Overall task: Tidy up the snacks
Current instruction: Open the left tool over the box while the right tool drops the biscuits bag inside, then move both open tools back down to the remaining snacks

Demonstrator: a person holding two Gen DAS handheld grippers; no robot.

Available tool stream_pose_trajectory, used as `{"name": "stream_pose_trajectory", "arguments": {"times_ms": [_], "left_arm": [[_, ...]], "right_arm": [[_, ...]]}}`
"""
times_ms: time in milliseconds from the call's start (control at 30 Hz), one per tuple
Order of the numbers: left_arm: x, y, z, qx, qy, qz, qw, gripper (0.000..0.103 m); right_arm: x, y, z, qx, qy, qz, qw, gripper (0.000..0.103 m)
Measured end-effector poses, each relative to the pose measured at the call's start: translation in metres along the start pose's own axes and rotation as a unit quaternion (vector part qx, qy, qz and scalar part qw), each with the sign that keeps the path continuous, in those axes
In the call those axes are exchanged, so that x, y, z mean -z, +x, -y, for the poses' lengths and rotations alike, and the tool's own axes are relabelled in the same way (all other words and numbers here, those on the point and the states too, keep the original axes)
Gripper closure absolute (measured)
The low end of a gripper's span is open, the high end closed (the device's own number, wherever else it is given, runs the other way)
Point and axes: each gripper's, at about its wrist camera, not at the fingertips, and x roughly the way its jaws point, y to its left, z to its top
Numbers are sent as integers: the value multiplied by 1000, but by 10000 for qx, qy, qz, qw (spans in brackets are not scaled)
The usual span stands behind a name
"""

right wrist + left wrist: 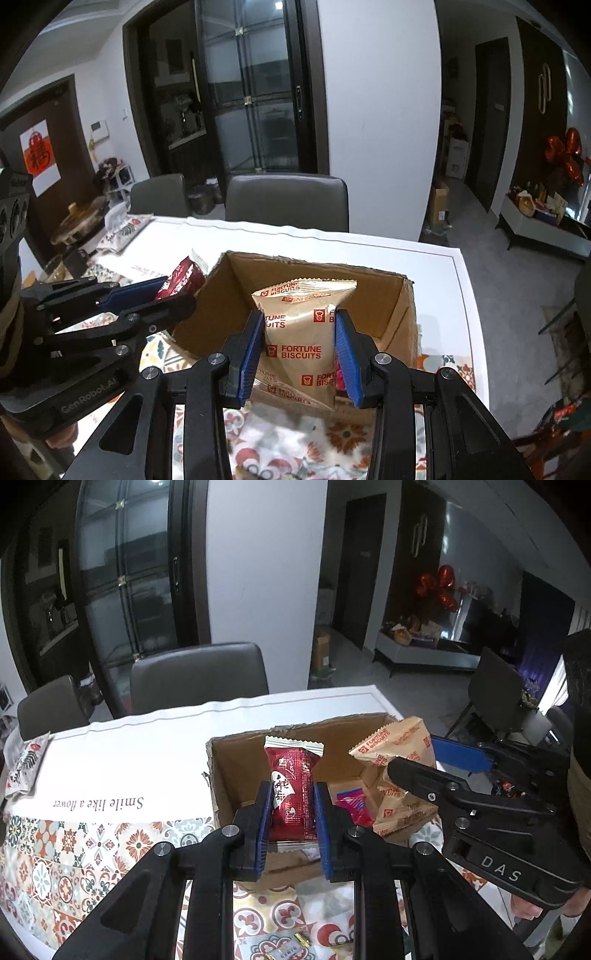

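Both grippers hold snacks above the box.

The left gripper (291,821) pinches a red wafer pack (291,794); the right gripper (299,354) clamps a biscuit bag (301,332). Both seem above the cardboard box (391,317); lowering before release keeps packs inside.

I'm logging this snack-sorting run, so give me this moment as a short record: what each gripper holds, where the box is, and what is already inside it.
left gripper: jaws shut on red snack pack, held above the box
right gripper: jaws shut on Fortune Biscuits pack, held above the box
cardboard box: open-topped, on the patterned tablecloth
inside the box: one small red packet on the floor; other contents hidden
elsewhere: black-and-white packet at the table's far left
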Motion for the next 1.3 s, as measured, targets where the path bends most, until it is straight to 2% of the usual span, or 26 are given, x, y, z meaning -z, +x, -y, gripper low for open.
{"name": "stream_pose_trajectory", "arguments": {"times_ms": [100,167,200,233,333,433,867,1133,1300], "left_arm": [[-5,9,-1,-82,-2,-63,9999,79],[-7,11,-3,-178,-23,-49,9998,66],[-6,9,-3,-222,-40,-30,9997,52],[-4,7,-2,-292,-43,-1,9996,48],[6,-1,1,-565,16,-23,9984,48],[19,-10,6,-677,14,-63,9977,47],[71,-56,36,-363,112,109,9992,47],[106,-74,55,-408,338,250,9983,46],[127,-78,60,-394,271,234,9986,46]], "right_arm": [[-4,12,3,67,-56,-57,9999,63],[-5,17,5,80,-78,-68,9999,63],[-5,18,6,129,-111,-79,9998,57],[-4,18,8,218,-111,-85,9997,46],[3,12,14,313,-56,-51,9995,43],[13,2,19,363,50,-50,9993,43],[64,-41,15,155,119,-351,9992,43],[102,-56,13,47,195,-367,9991,43],[122,-65,9,103,139,-323,9993,43]]}}
